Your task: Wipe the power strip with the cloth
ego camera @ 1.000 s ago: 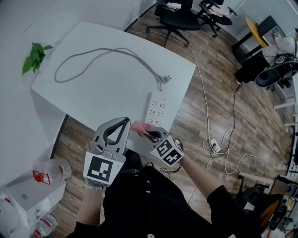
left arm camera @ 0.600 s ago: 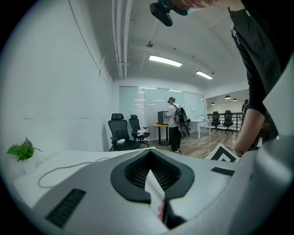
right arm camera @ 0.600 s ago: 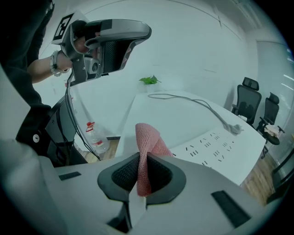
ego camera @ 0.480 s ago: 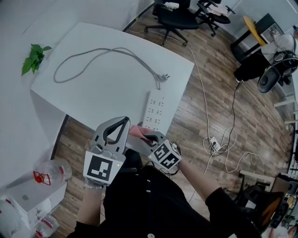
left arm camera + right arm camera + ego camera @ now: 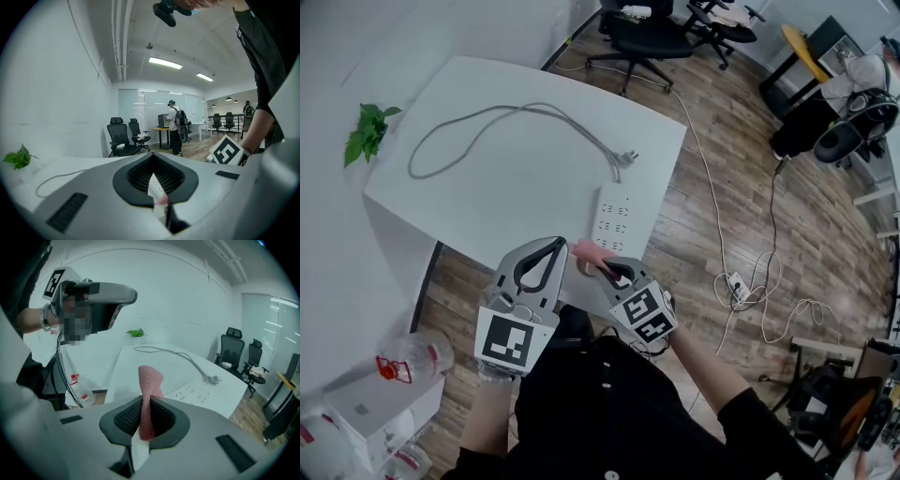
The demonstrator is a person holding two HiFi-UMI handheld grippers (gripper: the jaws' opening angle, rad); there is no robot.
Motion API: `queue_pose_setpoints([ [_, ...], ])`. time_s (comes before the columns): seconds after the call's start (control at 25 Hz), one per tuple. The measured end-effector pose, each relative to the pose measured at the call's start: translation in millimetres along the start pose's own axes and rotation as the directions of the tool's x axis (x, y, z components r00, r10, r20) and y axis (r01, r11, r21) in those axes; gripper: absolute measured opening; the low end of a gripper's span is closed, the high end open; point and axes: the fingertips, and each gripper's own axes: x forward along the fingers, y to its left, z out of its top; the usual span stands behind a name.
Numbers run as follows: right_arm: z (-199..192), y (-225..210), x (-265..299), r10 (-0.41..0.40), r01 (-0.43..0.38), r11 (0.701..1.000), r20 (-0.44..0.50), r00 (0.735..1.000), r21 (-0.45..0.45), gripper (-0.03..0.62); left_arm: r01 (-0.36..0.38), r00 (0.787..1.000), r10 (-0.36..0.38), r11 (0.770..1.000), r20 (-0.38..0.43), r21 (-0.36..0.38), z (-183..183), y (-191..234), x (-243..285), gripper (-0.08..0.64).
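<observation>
White table [image 5: 516, 187] fills the scene below both tools. The right gripper [image 5: 147, 405] has its ribbed dark pads pinched on a pink mesh cloth [image 5: 150, 378], with a soft fold standing free ahead (probably left out as the wiping edge). The left gripper [image 5: 153, 157] hovers with its jaws together, holding nothing. Just beyond the cloth, the smooth white power strip [image 5: 616, 217] lies flat by the table's near edge, with a grey cord [image 5: 487, 117] looped behind it.

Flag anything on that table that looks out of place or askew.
Nothing is damaged or spilled. The grey cord sprawls in a loose loop across the table, its plug lying unplugged by the power strip, which sits close to the table's edge.
</observation>
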Motion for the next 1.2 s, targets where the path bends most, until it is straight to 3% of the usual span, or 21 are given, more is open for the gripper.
queue_pose_setpoints([
  [0.2, 14.5, -21.8, -25.7, -0.12, 0.114, 0.99, 0.07, 0.99, 0.078, 0.055, 0.022, 1.0, -0.022, 1.0, 0.005, 0.008, 6.1, -2.1, 5.2, 0.011],
  [0.44, 14.0, -46.3, -70.3, -0.255, 0.232, 0.953, 0.104, 0.961, 0.192, 0.055, 0.033, 0.999, -0.033, 0.999, 0.017, -0.022, 12.0, -4.5, 10.5, 0.011],
  [0.72, 20.6, -70.4, -116.3, -0.4, 0.354, 0.9, 0.16, 0.903, 0.253, 0.055, 0.049, 0.999, -0.049, 0.999, 0.02, 0.005, 18.9, -10.5, 16.5, 0.011],
  [0.92, 25.8, -76.9, -136.7, -0.445, 0.402, 0.886, 0.177, 0.878, 0.231, 0.055, 0.065, 0.997, -0.066, 0.997, 0.035, 0.029, 24.7, -14.1, 21.7, 0.011],
  [1.2, 24.4, -80.4, -140.0, -0.451, 0.409, 0.883, 0.174, 0.875, 0.231, 0.055, 0.067, 0.997, -0.068, 0.997, 0.033, 0.034, 24.3, -14.1, 24.3, 0.011],
])
